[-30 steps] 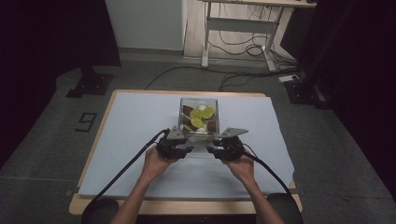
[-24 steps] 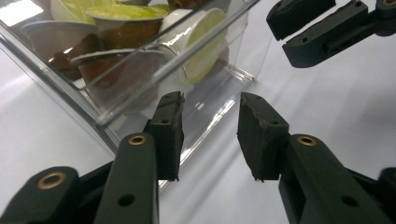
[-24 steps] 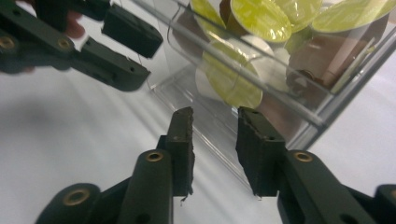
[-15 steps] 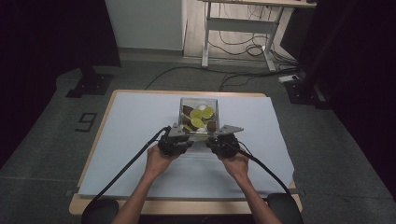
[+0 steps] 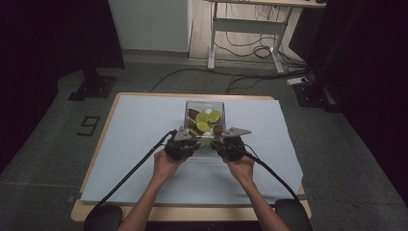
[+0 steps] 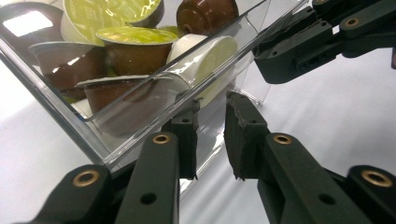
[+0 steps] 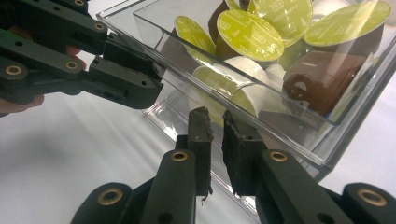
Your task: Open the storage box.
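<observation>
left tongs (image 6: 210,135) clamped, right tongs (image 7: 215,140) clamped

A "9" marks the floor (image 5: 89,126); the print on the capsule lids (image 7: 250,33) is illegible.

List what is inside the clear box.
The clear box holds coffee capsules: yellow-green foil lids, brown ones and a white one. Capsules underneath are covered by the upper ones.

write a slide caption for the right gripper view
Right gripper pinching the near wall of a clear plastic box of coffee capsules, left gripper gripping alongside.
</observation>
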A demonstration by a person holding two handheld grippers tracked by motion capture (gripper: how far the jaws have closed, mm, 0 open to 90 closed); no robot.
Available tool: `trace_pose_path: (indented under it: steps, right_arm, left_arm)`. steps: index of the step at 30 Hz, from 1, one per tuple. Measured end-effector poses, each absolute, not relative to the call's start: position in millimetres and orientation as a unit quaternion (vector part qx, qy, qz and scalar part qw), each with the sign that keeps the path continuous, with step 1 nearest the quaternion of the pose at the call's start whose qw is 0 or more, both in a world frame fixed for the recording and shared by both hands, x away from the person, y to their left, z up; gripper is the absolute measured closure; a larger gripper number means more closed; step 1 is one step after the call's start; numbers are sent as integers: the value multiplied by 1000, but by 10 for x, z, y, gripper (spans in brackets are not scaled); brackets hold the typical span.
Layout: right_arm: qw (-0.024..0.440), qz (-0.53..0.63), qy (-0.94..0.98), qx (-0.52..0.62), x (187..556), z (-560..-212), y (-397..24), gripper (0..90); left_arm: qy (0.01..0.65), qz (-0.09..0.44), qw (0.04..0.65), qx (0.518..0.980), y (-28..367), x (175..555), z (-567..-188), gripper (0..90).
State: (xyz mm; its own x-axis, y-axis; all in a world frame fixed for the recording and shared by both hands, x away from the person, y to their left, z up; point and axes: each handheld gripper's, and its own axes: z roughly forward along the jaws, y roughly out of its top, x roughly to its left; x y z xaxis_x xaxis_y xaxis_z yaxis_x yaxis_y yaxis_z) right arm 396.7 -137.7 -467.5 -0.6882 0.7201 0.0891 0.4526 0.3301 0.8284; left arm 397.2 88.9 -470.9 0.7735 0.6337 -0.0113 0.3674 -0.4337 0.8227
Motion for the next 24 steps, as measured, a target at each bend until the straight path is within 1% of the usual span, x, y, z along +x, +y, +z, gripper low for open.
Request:
trace_pose_path:
  steps: [6, 11, 24]
  right_arm:
    - [150, 448, 806, 356, 3961, -4668, -1383, 807]
    - [157, 445, 811, 346, 3931, -4666, -1379, 807]
    - [158, 438, 820, 333, 3820, -4644, -1369, 799]
  left_arm:
    - [297, 164, 436, 833, 881, 3942, -4696, 782]
    - [293, 169, 433, 835, 888, 3901, -4691, 795]
    - [291, 150, 438, 837, 921, 3814, -4677, 798]
